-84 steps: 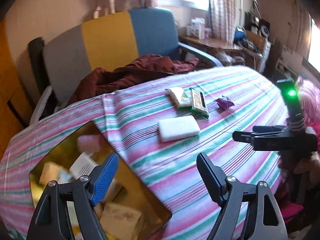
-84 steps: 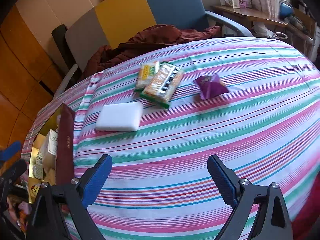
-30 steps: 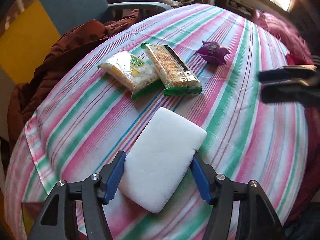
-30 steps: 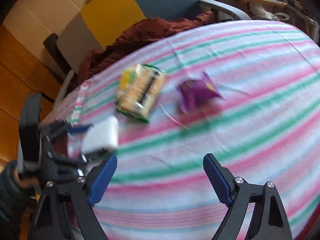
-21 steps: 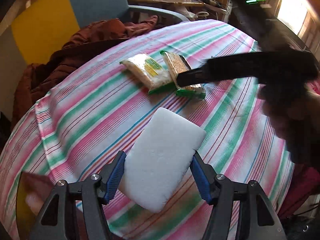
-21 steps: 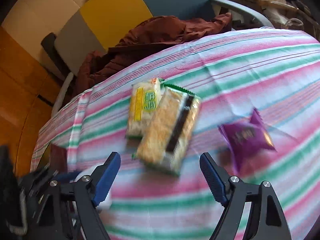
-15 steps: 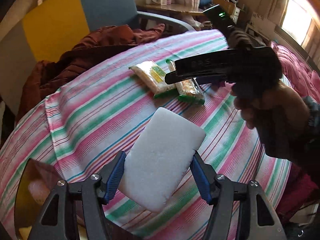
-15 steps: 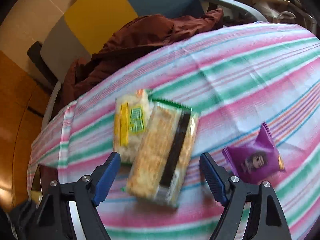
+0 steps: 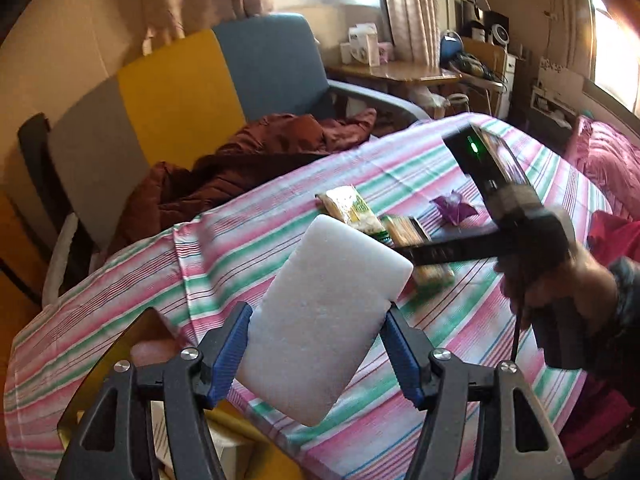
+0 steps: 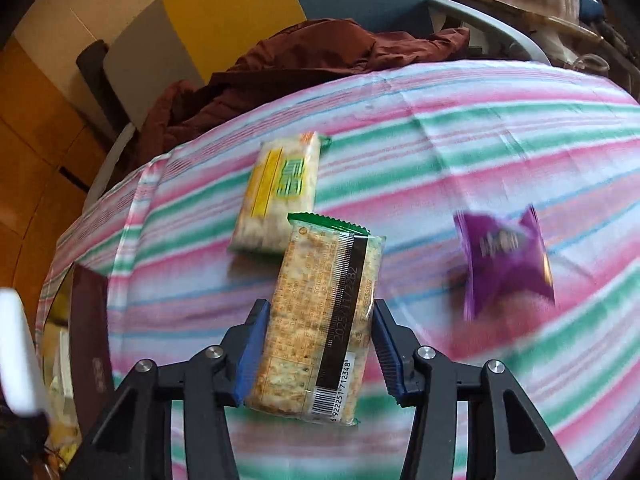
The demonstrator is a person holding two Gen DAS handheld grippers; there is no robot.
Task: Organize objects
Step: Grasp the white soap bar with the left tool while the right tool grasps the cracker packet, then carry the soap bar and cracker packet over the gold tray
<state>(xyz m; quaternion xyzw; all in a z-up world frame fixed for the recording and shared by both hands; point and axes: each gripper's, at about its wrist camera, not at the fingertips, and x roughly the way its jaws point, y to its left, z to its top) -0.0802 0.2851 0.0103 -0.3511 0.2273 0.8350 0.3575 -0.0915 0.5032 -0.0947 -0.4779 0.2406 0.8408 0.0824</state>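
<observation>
My left gripper (image 9: 316,320) is shut on a white foam block (image 9: 340,268), held tilted in the air above the striped tablecloth (image 9: 460,340). The block's edge also shows at the far left of the right wrist view (image 10: 16,352). My right gripper (image 10: 318,344) is over the table and its jaws are closing on a cracker packet (image 10: 320,300) with a green end. Both blue pads touch the packet's long sides. A yellow-green snack packet (image 10: 280,188) lies just beyond it. A purple packet (image 10: 504,256) lies to the right.
An open box with a gold lining (image 9: 132,344) and a dark red lid (image 10: 88,320) sits at the table's left edge, with several items inside. A maroon garment (image 9: 248,160) lies on the grey, yellow and blue chair (image 9: 180,92) behind. A person's hand (image 9: 560,280) holds the right gripper.
The left gripper has lifted the white block off the cloth and swung left, bringing the box into view. The right gripper has come down over the cracker packet and its jaws have narrowed onto it.
</observation>
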